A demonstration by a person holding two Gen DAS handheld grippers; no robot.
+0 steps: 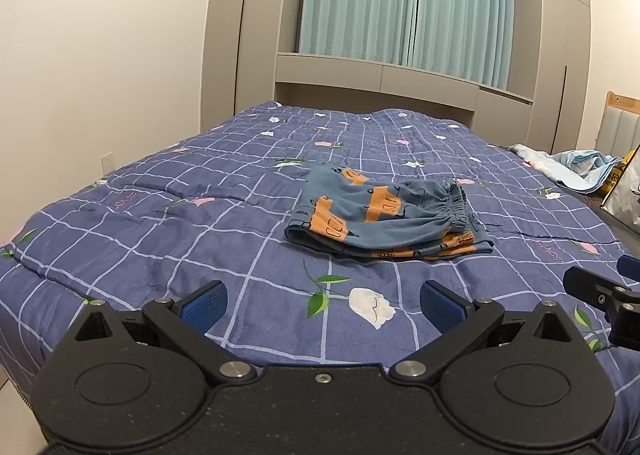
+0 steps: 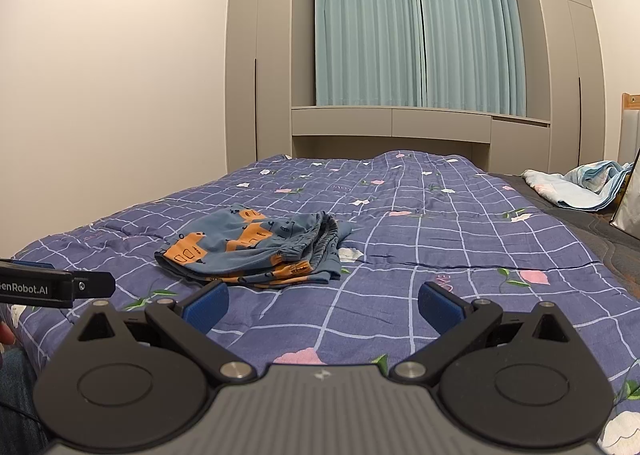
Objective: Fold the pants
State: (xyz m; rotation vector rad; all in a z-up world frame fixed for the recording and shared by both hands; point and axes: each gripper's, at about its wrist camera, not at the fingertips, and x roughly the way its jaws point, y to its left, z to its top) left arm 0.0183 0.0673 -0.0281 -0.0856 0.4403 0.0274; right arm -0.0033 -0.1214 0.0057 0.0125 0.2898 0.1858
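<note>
A small pair of blue pants with orange vehicle prints (image 1: pixel 384 215) lies folded in a compact bundle on the bed, elastic waistband toward the right. It also shows in the right wrist view (image 2: pixel 252 251), left of centre. My left gripper (image 1: pixel 324 301) is open and empty, hovering over the quilt a short way in front of the pants. My right gripper (image 2: pixel 324 305) is open and empty, in front of and to the right of the pants. Neither touches the cloth.
The bed carries a blue checked quilt with flowers (image 1: pixel 160 215). A crumpled light-blue cloth (image 2: pixel 580 183) and a bag (image 1: pixel 624 191) lie at the far right. Grey wardrobes and teal curtains (image 2: pixel 416 31) stand beyond the bed. A white wall is on the left.
</note>
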